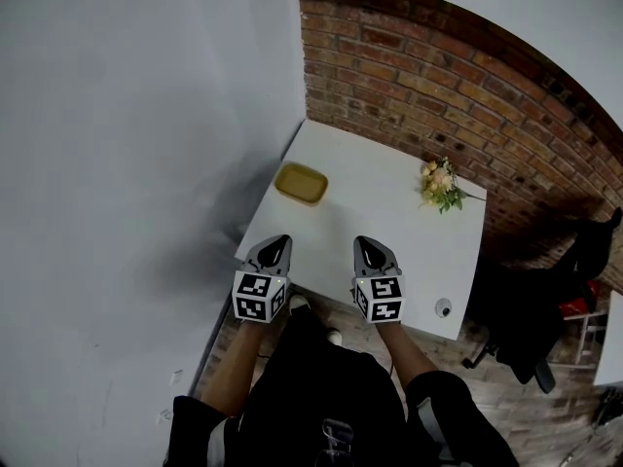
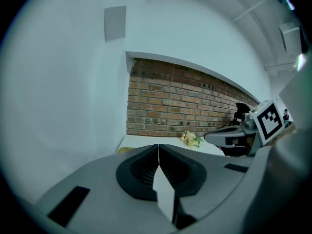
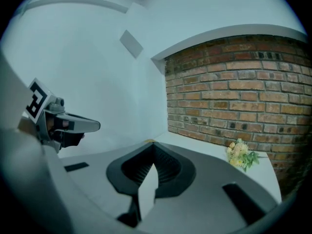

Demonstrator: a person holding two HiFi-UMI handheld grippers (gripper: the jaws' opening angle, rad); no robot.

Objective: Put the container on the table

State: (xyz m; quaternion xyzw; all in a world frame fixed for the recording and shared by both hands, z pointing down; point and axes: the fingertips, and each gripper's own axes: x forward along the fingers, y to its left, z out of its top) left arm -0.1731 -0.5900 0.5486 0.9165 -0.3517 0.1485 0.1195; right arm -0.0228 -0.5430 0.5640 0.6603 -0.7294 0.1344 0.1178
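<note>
I am holding my left tongs and right tongs pressed together and empty over the counter's near edge, apparently because the yellow container is sitting on it already, near the far-left corner.

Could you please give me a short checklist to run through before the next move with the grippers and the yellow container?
1. Left gripper empty: ok, its jaws are together with nothing between them.
2. Right gripper empty: ok, its jaws are together and hold nothing.
3. Jaws open, ready for a grasp: not ok, both are shut.
4. Yellow container on the table: ok, it sits upright near the far left corner.
5. Way to the container free: ok, the flowers and the small round object lie on the right side, apart from it.
6. Container's contents: cannot tell, it is too small in the head view.
</note>
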